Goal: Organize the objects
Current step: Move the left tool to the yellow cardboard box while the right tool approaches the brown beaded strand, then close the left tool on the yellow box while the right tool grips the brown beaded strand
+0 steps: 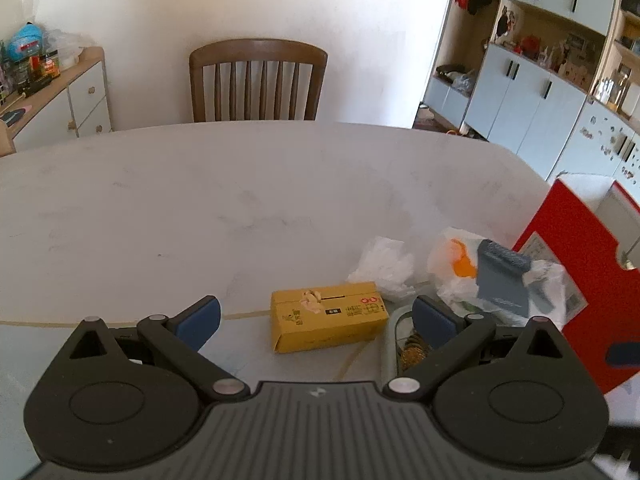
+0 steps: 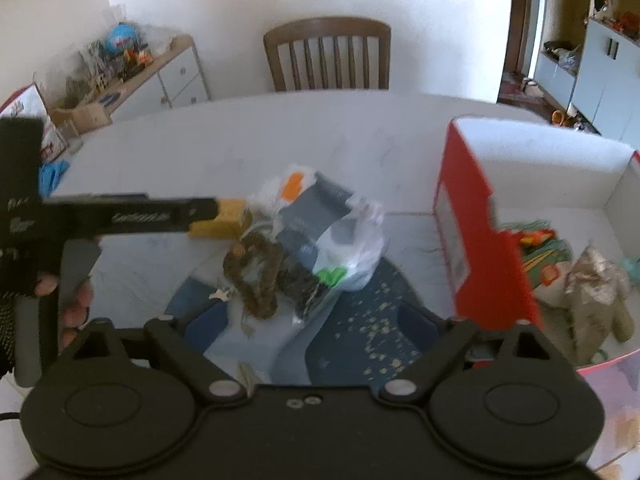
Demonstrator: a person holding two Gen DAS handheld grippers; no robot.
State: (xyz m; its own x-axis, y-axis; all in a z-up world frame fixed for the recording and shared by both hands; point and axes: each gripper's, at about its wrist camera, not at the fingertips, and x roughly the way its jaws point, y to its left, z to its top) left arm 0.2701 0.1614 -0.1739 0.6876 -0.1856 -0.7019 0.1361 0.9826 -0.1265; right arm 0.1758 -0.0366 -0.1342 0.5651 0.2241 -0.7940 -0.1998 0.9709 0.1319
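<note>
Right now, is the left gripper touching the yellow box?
Apart. The left wrist view shows the left gripper open, its blue pads clear of the yellow box, with bare table between them.

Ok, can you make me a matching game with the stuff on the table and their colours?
Things:
1. small carton
2. big open box
3. chair
4. pads on the left tongs

Colours:
A. brown
B. blue
C. yellow
D. red outside, white inside

Pairs: 1-C, 2-D, 3-A, 4-B
</note>
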